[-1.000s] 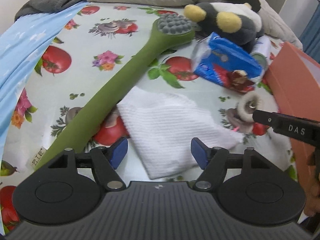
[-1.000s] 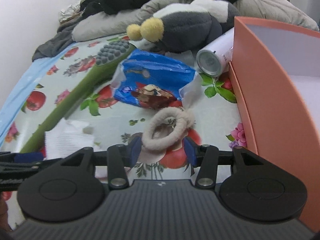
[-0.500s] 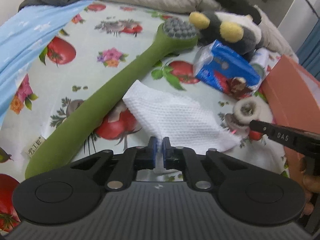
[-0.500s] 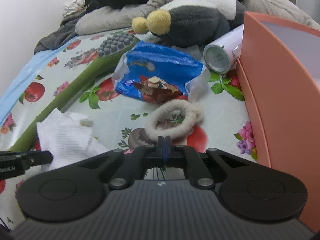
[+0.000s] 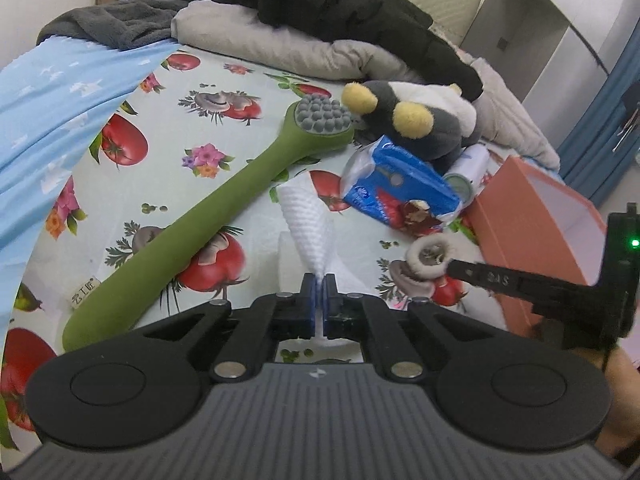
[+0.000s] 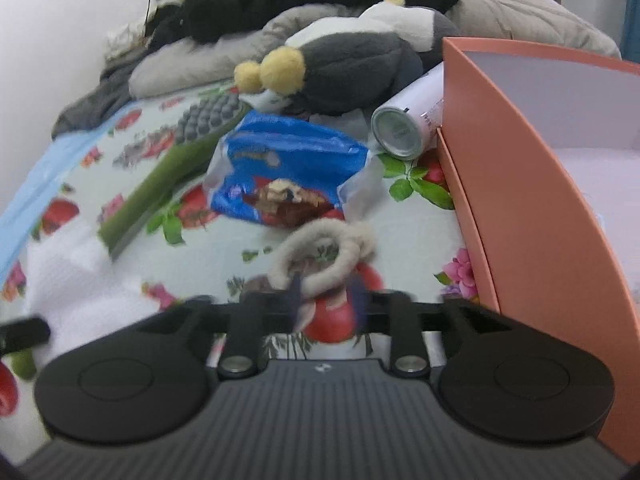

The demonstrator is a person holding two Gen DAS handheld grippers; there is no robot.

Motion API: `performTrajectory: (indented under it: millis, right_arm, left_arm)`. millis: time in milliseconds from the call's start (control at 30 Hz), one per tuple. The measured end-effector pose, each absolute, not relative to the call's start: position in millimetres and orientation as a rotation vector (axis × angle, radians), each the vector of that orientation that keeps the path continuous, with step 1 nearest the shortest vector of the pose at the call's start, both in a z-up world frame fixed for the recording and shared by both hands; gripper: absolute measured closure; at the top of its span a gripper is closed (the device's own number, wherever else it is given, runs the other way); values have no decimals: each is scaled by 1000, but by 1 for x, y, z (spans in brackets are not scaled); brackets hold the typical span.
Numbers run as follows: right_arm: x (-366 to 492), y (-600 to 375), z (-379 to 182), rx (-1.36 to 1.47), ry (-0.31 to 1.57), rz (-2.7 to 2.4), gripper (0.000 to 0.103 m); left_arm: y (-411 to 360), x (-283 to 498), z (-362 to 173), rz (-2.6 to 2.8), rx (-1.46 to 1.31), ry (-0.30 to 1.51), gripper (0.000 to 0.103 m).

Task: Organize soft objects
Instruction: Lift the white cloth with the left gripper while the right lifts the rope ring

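Observation:
My left gripper (image 5: 319,294) is shut on the corner of a white cloth (image 5: 306,220) and lifts it off the fruit-print sheet. A beige fuzzy hair tie (image 5: 429,256) lies on the sheet beside the orange box (image 5: 532,220). My right gripper (image 6: 326,298) is open, its blurred blue pads either side of the near edge of the hair tie (image 6: 320,250). The right gripper's finger (image 5: 496,279) reaches the hair tie in the left wrist view. The white cloth (image 6: 76,280) shows at the left of the right wrist view.
A long green massage brush (image 5: 208,224) lies diagonally on the sheet. A blue snack packet (image 6: 280,172), a white can (image 6: 408,124) and a grey plush toy (image 6: 352,68) sit behind the hair tie. The orange box (image 6: 536,200) stands at right. Pillows and dark clothes lie behind.
My left gripper shut on the cloth and has raised it, bunching it into a peak. My right gripper shut half a second ago and now stands open again at the hair tie.

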State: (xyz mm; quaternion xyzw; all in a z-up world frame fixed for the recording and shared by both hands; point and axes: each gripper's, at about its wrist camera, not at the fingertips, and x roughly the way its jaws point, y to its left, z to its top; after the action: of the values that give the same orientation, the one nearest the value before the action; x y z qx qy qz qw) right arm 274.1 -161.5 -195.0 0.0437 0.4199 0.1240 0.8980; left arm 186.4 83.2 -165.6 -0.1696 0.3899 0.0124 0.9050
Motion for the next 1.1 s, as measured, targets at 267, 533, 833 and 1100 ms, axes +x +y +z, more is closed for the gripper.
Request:
performTrajectory:
  millis: [267,533,833,1100]
  right_arm:
    - [293,-158,-212,68,855,199,69]
    - [289,-153,-203,15,835,219,94]
    - [236,-158,-188,-3,877,290,93]
    - [202,-161,-191,-6,955,320,78]
  left_arm:
    - [89,177,-157,19,-408,781,99]
    - [97,170,-151,15,-458,752,99]
    - [104,142,-167,31,-560,811,99]
    - [116,112,-192,57,-592,906,99]
